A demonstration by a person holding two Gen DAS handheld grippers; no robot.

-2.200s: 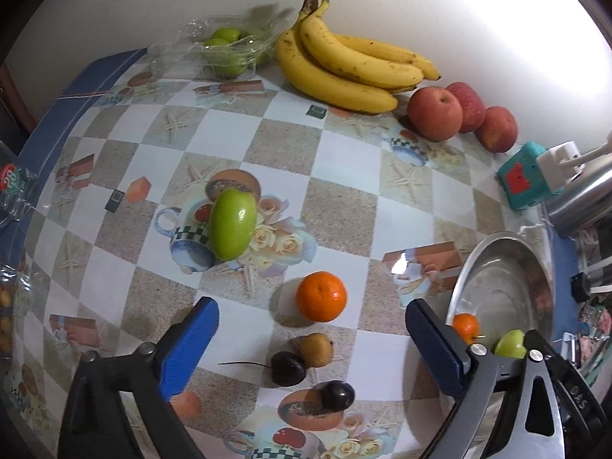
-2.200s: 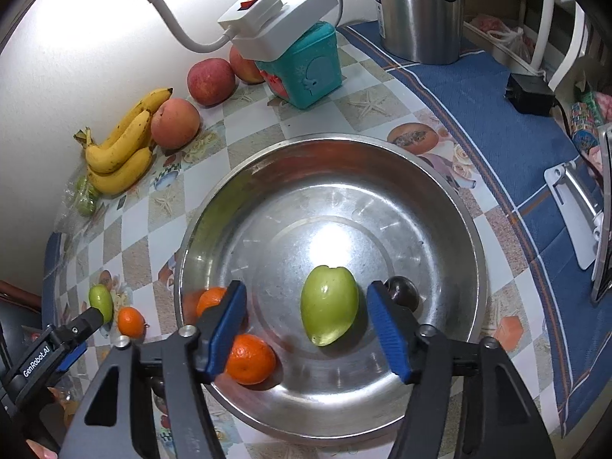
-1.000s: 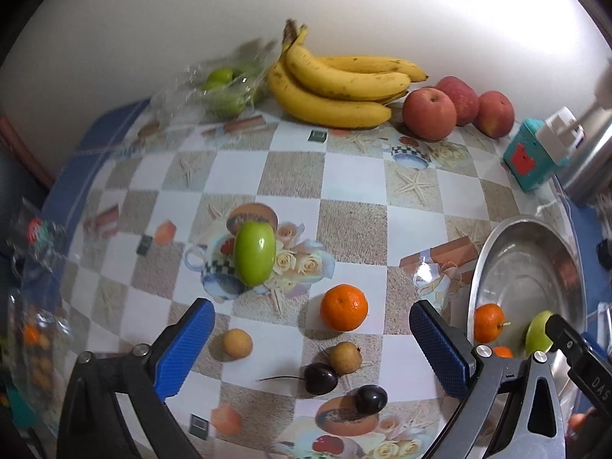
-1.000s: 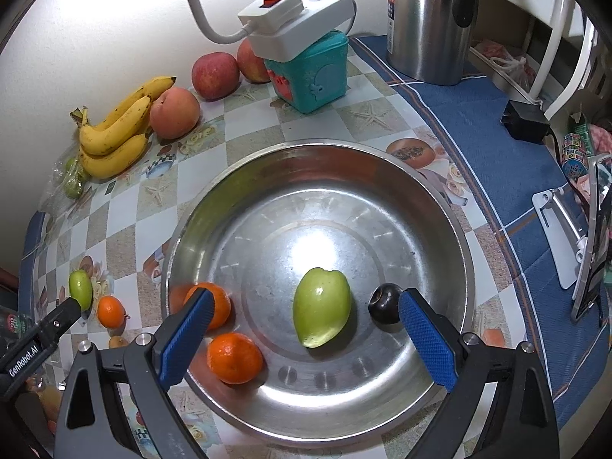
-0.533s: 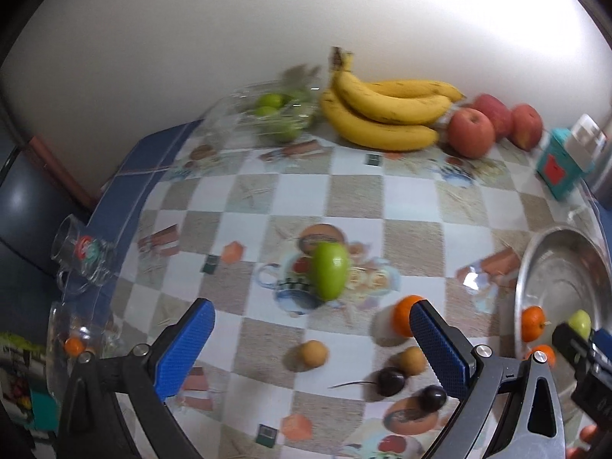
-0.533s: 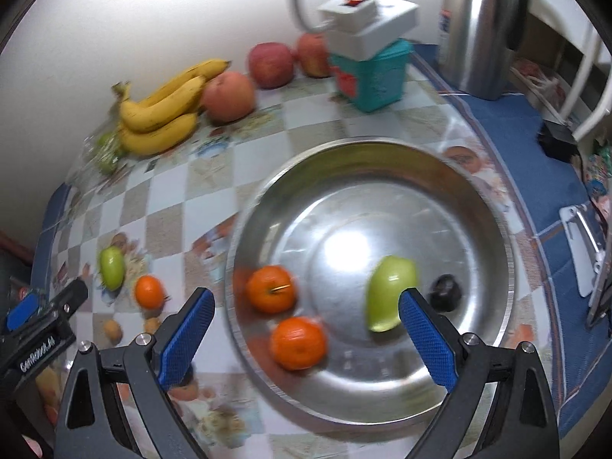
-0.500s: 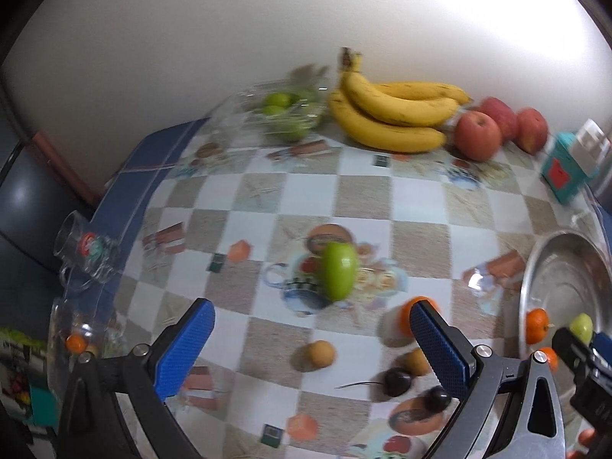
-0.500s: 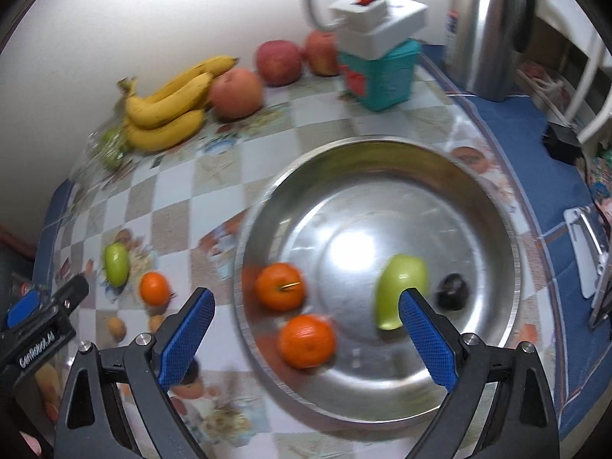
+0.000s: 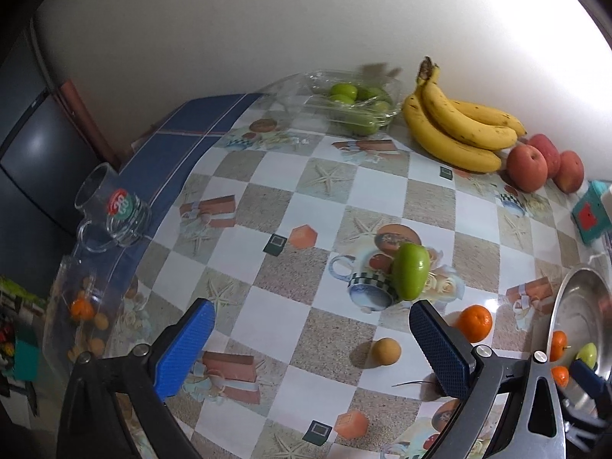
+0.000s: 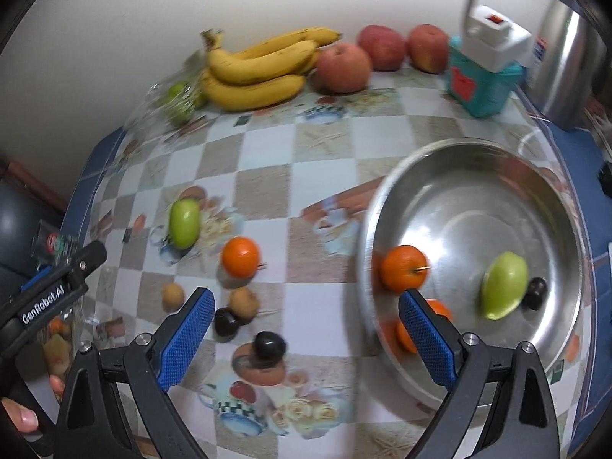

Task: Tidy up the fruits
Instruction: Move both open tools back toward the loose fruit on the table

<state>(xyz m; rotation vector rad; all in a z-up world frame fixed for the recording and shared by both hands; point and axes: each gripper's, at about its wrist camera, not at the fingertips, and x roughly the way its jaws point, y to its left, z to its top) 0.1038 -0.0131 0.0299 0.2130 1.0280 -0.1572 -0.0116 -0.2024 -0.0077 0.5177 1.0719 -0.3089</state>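
Note:
A steel bowl [image 10: 573,206] at the right holds two oranges [image 10: 403,267], a green fruit [image 10: 503,285] and a dark plum [image 10: 537,288]. On the checked tablecloth lie a green fruit [image 10: 184,222] [image 9: 410,271], an orange [image 10: 241,256] [image 9: 474,323], two small tan fruits [image 10: 244,302] [image 9: 385,351] and two dark plums [image 10: 269,344]. My right gripper [image 10: 306,340] is open and empty above the plums, left of the bowl. My left gripper [image 9: 311,348] is open and empty, above the table, with the tan fruit between its fingers' line.
Bananas [image 9: 459,130], three red apples [image 9: 531,164] and a clear tray of green fruits [image 9: 355,103] line the back wall. A teal box [image 10: 482,84] with a white plug and a steel kettle [image 10: 566,61] stand at back right. A glass mug [image 9: 111,206] sits at the left edge.
My right gripper has swung left from above the bowl to above the loose fruits on the table. My left gripper has pulled back and to the left. Both stay open.

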